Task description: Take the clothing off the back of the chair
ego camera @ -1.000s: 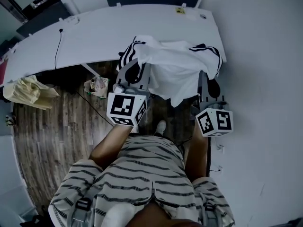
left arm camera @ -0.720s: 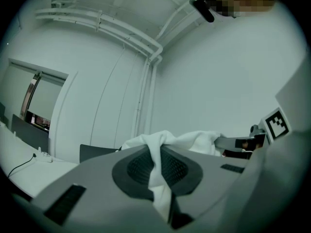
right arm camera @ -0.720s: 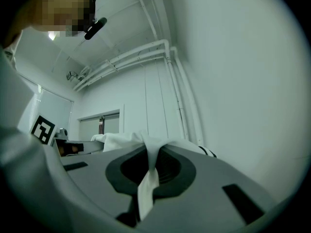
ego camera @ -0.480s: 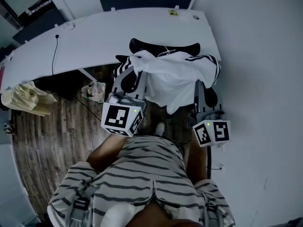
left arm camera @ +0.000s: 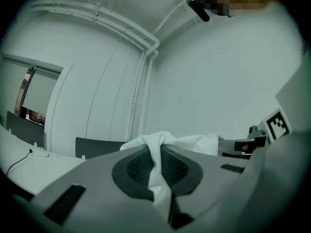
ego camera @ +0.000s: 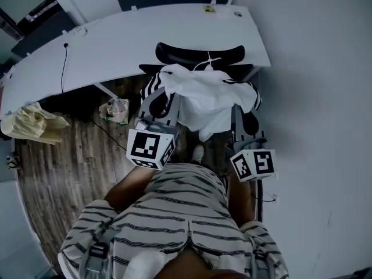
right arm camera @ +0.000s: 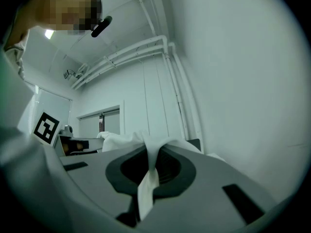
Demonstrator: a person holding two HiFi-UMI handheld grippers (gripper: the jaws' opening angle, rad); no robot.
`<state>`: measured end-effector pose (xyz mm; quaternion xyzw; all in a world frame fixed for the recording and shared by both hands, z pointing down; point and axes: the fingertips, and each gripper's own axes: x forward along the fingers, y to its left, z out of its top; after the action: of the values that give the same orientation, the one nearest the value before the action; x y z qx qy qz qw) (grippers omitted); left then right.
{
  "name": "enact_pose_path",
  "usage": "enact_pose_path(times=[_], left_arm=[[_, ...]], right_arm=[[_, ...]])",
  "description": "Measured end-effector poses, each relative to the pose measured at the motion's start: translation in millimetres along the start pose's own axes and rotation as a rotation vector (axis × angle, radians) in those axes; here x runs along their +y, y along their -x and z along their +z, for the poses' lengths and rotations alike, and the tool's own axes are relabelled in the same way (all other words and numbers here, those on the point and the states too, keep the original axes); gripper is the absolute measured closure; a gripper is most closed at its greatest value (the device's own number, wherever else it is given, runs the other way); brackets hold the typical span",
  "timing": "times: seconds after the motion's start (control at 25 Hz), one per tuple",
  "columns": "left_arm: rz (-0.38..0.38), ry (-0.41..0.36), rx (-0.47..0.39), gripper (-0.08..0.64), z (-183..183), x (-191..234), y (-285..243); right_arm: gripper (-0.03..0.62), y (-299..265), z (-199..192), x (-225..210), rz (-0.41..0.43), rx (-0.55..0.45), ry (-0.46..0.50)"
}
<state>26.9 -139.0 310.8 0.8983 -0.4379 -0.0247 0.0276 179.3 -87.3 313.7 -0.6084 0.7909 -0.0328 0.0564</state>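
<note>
Head view: a white fabric garment with black-striped sleeves [ego camera: 203, 95] hangs spread between the left gripper [ego camera: 167, 97] and the right gripper [ego camera: 236, 110], just before a black curved chair back [ego camera: 197, 54].
Left gripper view: jaws clamped on a white fold.
Right gripper view: jaws pinching another fold.

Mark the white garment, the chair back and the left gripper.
white garment [ego camera: 203, 95], head view, middle of the draped fabric.
chair back [ego camera: 183, 54], head view, bare black top edge.
left gripper [left arm camera: 160, 149], left gripper view, between the jaw tips, shut on the white garment.
</note>
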Motion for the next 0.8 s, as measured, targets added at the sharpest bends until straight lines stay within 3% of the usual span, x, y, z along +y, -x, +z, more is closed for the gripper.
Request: enact_pose_path(times=[0.8], left_arm=[[-0.01,0.002,0.142,0.528,-77.1,-1.4,-2.2]], right_arm=[[0.568,0.3,-75.5,-7.0,-0.029,0.106,-0.043]])
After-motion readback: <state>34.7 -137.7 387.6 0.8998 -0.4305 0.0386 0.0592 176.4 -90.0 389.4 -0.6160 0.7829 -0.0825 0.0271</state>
